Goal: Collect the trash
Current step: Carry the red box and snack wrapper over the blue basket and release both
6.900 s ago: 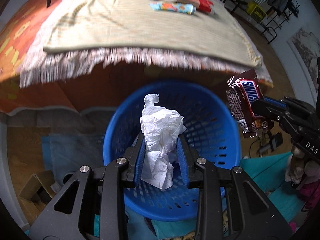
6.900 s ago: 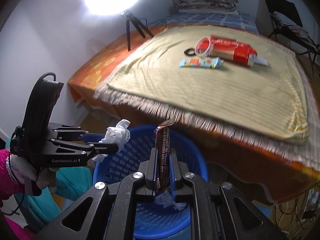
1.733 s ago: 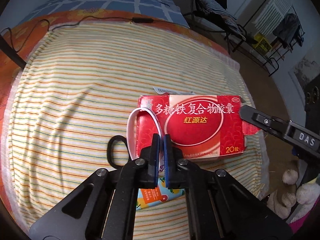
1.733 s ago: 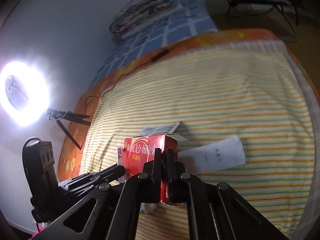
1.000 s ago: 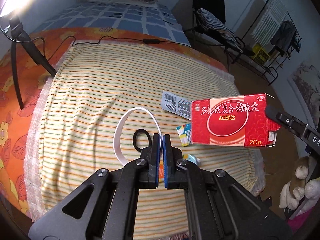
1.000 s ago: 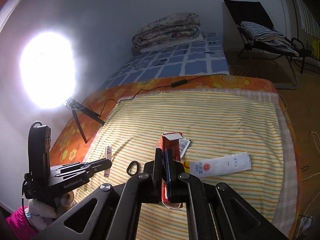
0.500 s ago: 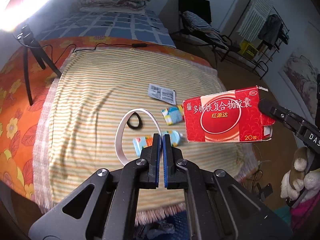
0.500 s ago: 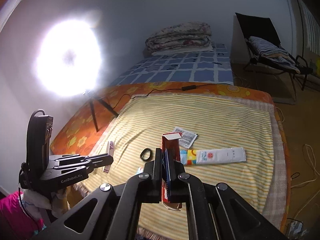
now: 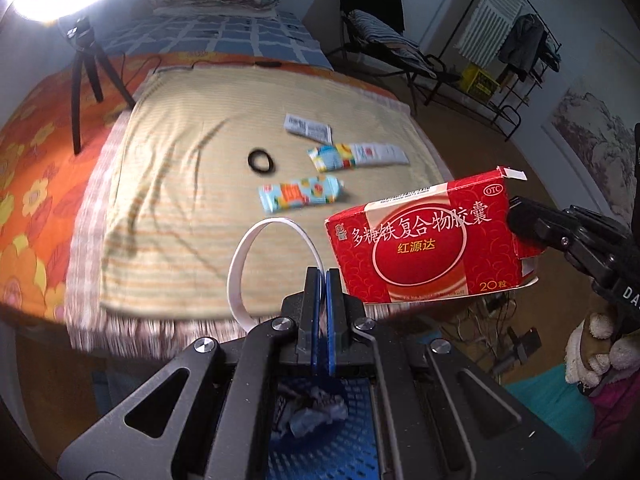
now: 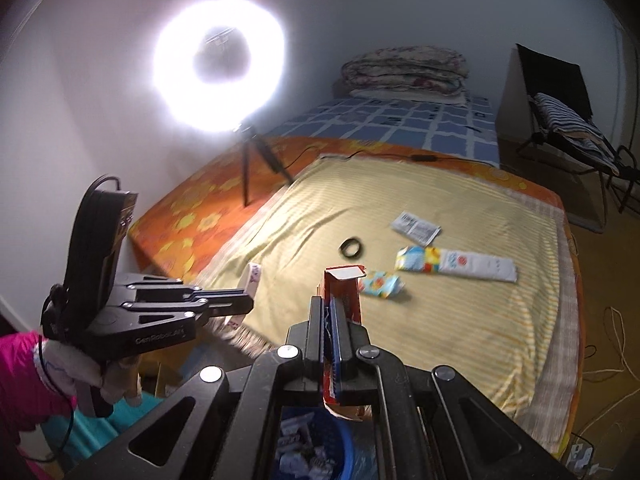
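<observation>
Item: carrying step. Left gripper point(image 9: 322, 280), fingers clamping white loop point(image 9: 240, 272); right gripper point(image 10: 330, 312) pinching red box point(image 9: 428, 248). Both hanging near blue basket point(image 9: 320, 440); next: release overhead.

A glaring ring light point(image 10: 219, 62) on a tripod stands ahead to the left, against a pale wall. Ahead lies a bed point(image 10: 208, 216) with an orange floral sheet; a black folding chair point(image 10: 560, 96) stands far right.
</observation>
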{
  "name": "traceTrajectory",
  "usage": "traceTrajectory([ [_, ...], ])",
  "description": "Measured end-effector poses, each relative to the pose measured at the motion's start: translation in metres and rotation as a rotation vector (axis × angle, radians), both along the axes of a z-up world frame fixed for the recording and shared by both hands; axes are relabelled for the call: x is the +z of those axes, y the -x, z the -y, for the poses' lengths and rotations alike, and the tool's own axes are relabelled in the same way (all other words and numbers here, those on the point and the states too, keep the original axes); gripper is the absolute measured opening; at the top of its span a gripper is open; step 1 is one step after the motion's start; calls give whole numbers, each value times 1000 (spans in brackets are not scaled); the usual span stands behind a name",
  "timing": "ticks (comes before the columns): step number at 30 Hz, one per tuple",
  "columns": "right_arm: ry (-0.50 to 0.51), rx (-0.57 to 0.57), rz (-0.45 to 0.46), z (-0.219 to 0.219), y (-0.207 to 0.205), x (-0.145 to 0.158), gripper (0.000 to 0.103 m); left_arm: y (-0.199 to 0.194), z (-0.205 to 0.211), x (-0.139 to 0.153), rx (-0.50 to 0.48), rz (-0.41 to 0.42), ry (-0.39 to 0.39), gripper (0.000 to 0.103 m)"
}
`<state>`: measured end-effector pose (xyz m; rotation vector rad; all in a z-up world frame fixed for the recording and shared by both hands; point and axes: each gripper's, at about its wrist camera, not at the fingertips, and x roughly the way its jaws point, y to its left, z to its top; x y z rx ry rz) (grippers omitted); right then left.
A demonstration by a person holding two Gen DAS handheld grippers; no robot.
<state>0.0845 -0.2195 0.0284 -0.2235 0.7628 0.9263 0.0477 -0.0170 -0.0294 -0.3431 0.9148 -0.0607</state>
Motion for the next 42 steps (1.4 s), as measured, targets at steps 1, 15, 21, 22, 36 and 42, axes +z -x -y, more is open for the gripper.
traceTrajectory([
  [1, 4, 7, -3, 1, 7, -3, 0, 6, 3, -4, -5, -5, -2, 0],
  [15, 66, 20, -94, 30, 66, -65, 0, 61, 30, -76, -42, -157, 48, 0],
  [21, 107, 6, -113, 36, 72, -89, 0, 66, 43, -99, -65, -206, 27, 0],
  [22, 113, 3, -118, 36, 72, -92, 0, 67, 44, -102, -65, -211, 25, 0],
  [36, 201, 15, -180, 28, 74, -138, 0, 71, 53, -142, -73, -319, -14, 0],
  [42, 224, 22, -206, 24, 73, -151, 1, 71, 49, -152, -49, -346, -21, 0],
])
